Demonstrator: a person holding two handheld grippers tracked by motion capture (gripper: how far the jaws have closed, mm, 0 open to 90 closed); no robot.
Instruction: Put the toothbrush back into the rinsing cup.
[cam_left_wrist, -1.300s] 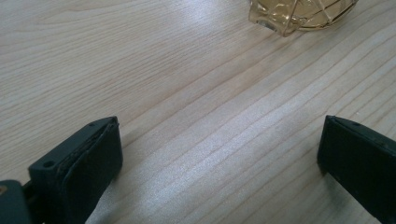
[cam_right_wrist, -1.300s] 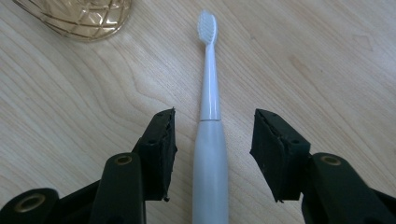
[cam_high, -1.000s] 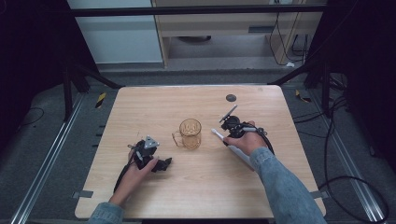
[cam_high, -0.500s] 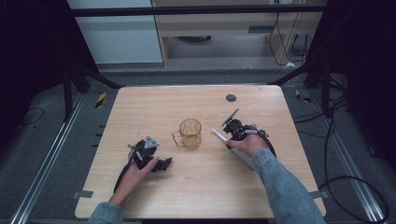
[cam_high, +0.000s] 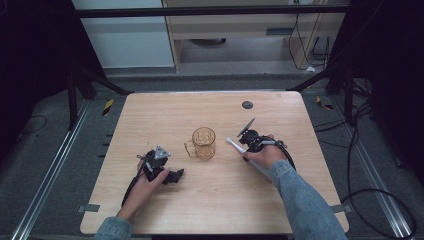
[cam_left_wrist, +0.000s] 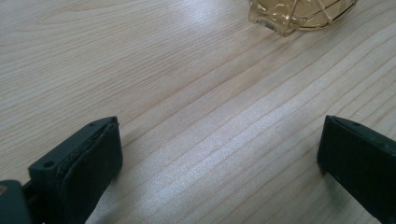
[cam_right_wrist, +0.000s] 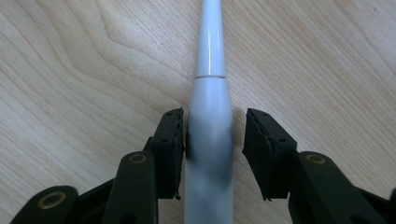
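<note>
A white tapered stick (cam_high: 235, 145) lies flat on the wooden table (cam_high: 150, 115), right of an amber glass mug (cam_high: 204, 142). My right gripper (cam_high: 247, 148) straddles the thick part of this stick (cam_right_wrist: 208, 107). Its jaws have just been closing around it. In the right gripper view (cam_right_wrist: 212, 140) one pad (cam_right_wrist: 170, 140) touches the stick and a narrow gap stays at the other, so nothing is clamped. My left gripper (cam_high: 178, 176) rests on the table at the front left, open (cam_left_wrist: 219, 154), with bare wood between its jaws and the mug's base (cam_left_wrist: 303, 14) ahead.
A small dark round disc (cam_high: 247, 105) sits in the tabletop toward the back right. Black frame legs and cables surround the table on the grey floor. A cabinet stands behind the far edge.
The right hand has shifted slightly over the white stick. The left hand and the mug have not moved.
</note>
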